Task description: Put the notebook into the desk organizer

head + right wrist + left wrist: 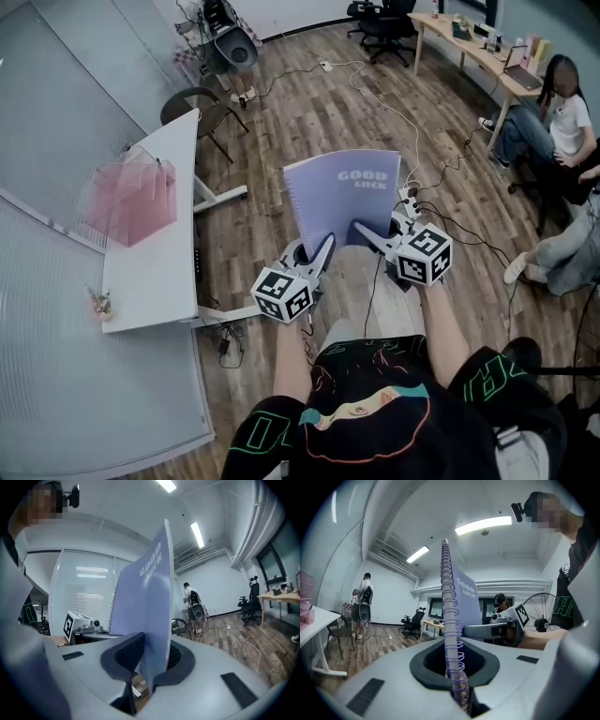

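Note:
A lilac spiral notebook (342, 192) stands upright in the air in front of me, held from below by both grippers. My left gripper (323, 249) is shut on its spiral binding (449, 602), which runs up between the jaws of the left gripper (454, 670). My right gripper (367, 232) grips the opposite lower edge; in the right gripper view the cover (145, 606) sits between the pads of the right gripper (152, 660). The pink translucent desk organizer (133, 199) stands on the white table (159, 272) to the left, well away from both grippers.
A small ornament (100, 303) sits at the table's near corner. A chair (202, 105) stands beyond the table. Cables (412, 141) trail over the wood floor. Seated people (553, 112) and a long desk (469, 52) are at the right. A fan (541, 616) stands behind.

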Demonstrator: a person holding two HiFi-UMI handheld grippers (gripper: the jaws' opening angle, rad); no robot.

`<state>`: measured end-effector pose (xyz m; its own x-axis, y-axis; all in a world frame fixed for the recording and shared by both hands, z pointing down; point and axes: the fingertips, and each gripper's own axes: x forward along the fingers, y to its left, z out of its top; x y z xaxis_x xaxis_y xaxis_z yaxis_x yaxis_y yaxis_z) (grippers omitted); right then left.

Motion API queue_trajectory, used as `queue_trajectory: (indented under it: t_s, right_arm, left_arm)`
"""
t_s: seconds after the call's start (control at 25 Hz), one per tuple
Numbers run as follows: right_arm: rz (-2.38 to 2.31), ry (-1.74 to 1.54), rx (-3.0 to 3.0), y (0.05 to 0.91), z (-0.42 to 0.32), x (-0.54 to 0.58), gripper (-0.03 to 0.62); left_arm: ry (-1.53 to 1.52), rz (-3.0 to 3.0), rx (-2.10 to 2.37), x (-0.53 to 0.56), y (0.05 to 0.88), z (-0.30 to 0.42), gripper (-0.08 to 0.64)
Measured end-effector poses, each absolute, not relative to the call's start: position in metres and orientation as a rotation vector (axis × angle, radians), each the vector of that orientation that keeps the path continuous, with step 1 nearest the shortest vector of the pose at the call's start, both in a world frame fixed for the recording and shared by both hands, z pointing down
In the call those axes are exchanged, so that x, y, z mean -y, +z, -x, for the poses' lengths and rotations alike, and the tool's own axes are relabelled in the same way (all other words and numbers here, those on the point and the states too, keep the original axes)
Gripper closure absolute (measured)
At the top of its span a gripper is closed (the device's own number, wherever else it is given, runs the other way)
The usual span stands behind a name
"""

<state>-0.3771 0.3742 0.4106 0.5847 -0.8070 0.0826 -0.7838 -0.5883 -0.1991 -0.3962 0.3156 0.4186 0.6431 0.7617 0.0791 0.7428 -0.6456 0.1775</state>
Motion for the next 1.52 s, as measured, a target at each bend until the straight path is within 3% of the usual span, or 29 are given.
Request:
queue_trajectory:
  t_s: [0.4, 1.2, 1.52]
  right_arm:
    - [2.685, -0.263, -1.342, 0.425, 0.327, -0.364, 0.525]
    - [2.613, -0.448, -1.408, 0.470, 0.073, -0.173, 0.522]
    - [2.666, -0.461, -1.325, 0.472, -0.004, -0.164, 0.522]
  left_arm:
    - [0.203, -2.689, -1.249, -0.305, 0.434, 0.345, 0.534]
    - [0.286, -2.633, -1.036, -0.114, 0.476, 0.099, 0.534]
    - [0.296, -2.583, -1.121, -0.104, 0.479, 0.019, 0.534]
